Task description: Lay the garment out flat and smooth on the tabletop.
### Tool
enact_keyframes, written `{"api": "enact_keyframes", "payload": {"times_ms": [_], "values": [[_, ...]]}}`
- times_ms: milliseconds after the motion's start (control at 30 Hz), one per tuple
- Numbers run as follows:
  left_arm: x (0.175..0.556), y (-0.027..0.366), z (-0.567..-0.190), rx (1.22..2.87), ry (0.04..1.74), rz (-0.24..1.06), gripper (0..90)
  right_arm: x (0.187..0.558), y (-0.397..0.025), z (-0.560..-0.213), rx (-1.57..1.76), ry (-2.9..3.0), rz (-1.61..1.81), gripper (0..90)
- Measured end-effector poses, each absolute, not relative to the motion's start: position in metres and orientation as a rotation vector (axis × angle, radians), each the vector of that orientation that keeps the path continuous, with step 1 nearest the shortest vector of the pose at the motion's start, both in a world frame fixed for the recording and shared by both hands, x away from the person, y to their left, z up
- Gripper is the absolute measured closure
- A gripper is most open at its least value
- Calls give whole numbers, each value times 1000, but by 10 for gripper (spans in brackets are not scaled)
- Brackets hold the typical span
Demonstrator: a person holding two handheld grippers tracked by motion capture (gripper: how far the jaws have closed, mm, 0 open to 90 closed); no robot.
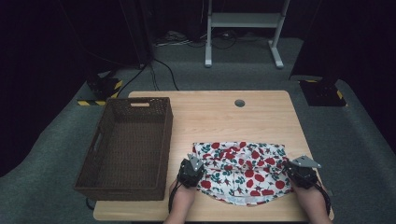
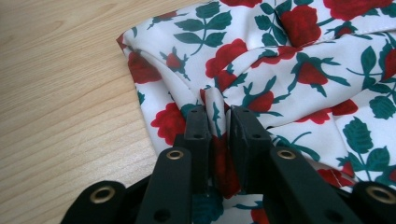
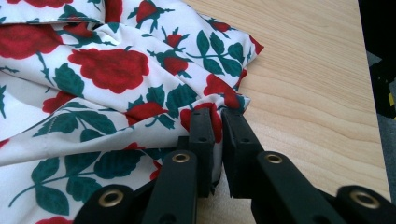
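1. High view: the flowered cloth lies on the bench near its front edge; the left tool and right tool sit at its two ends; the basket stands just left, with bare wood behind.
2. Left gripper view: the jaws are closed on a bunched fold of cloth; a thin pinch could slip when lifted.
3. Right gripper view: the jaws clamp the cloth's corner; the bench edge is near, so a dropped end might slide off.
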State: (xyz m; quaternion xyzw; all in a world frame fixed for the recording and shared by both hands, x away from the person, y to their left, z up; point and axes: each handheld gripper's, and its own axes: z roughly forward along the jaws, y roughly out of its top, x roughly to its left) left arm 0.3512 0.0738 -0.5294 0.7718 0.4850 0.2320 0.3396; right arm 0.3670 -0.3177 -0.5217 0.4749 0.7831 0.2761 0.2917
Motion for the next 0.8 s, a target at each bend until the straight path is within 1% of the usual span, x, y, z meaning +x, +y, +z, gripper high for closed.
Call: {"api": "enact_keyframes", "payload": {"times_ms": [67, 100, 300, 400, 600, 733, 800], "values": [[351, 74, -529, 2012, 1259, 608, 768, 368, -318, -521, 1274, 2085, 736, 816], [349, 75, -526, 2010, 1247, 622, 750, 367, -318, -517, 1304, 2074, 750, 791], [342, 80, -512, 1968, 1221, 644, 639, 353, -322, -501, 1294, 2032, 817, 716], [339, 81, -501, 1940, 1207, 654, 595, 346, -322, -488, 1277, 1998, 845, 654], [341, 76, -486, 1902, 1169, 635, 553, 339, -314, -467, 1236, 1971, 905, 624], [349, 67, -485, 1902, 1163, 611, 538, 342, -302, -465, 1219, 1992, 930, 620], [356, 64, -487, 1880, 1191, 563, 520, 344, -296, -468, 1211, 2010, 934, 624]]}}
